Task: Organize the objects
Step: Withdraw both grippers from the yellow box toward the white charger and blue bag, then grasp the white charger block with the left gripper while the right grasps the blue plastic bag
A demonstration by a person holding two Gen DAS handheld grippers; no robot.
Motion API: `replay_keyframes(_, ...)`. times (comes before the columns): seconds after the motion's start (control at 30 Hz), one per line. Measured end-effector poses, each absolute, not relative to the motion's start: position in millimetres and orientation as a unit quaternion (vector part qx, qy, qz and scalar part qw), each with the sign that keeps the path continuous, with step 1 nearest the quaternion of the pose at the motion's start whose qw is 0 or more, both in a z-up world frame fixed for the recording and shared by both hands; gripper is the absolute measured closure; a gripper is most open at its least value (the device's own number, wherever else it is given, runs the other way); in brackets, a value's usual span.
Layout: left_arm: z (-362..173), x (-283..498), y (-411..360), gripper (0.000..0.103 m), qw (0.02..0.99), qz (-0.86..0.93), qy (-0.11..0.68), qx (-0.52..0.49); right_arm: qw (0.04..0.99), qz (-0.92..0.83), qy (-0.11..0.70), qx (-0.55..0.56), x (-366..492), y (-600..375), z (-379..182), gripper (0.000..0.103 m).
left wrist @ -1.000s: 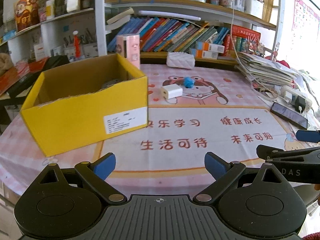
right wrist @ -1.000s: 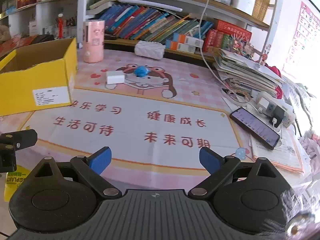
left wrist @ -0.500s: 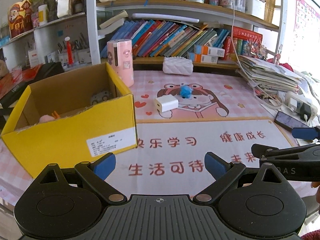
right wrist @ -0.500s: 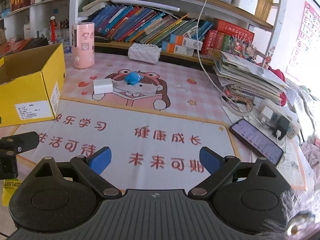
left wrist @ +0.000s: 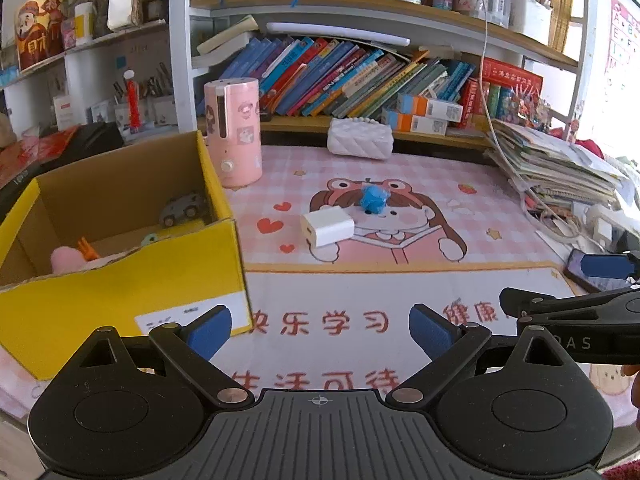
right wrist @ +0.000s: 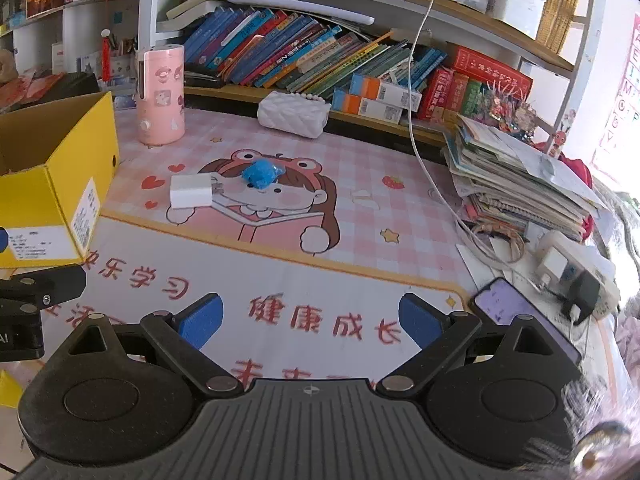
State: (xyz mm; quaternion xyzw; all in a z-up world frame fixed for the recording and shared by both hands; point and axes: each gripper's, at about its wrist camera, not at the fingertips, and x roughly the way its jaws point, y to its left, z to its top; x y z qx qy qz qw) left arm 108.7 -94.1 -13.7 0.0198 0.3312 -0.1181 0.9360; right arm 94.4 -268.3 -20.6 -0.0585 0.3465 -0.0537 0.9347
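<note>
White charger block [left wrist: 327, 226] and blue toy [left wrist: 374, 198] lie near each other on the pink mat [left wrist: 400, 216], right of the yellow box [left wrist: 120, 280]. Left gripper [left wrist: 320, 328] and right gripper [right wrist: 310, 320]: both spread wide, holding nothing, above the mat.

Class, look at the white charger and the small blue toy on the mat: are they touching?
Apart. The right wrist view shows a strip of mat between the charger and the blue toy.

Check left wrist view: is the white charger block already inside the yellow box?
No, the white charger block lies on the pink mat beside the small blue toy, outside the yellow box.
</note>
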Motion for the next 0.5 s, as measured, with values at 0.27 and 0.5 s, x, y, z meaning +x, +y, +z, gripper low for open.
replay_keyframes(0.27, -14, 123, -110, 0.006, 0.937, -0.11, 0.333, 0.014, 0.936, -0.036, 0.346, -0.058, 115, -285, -21, 0.008)
replay_keyframes(0.5, -13, 131, -120, 0.006, 0.938, -0.103, 0.332, 0.011, 0.936, -0.018, 0.346, -0.055, 131, -295, -22, 0.008)
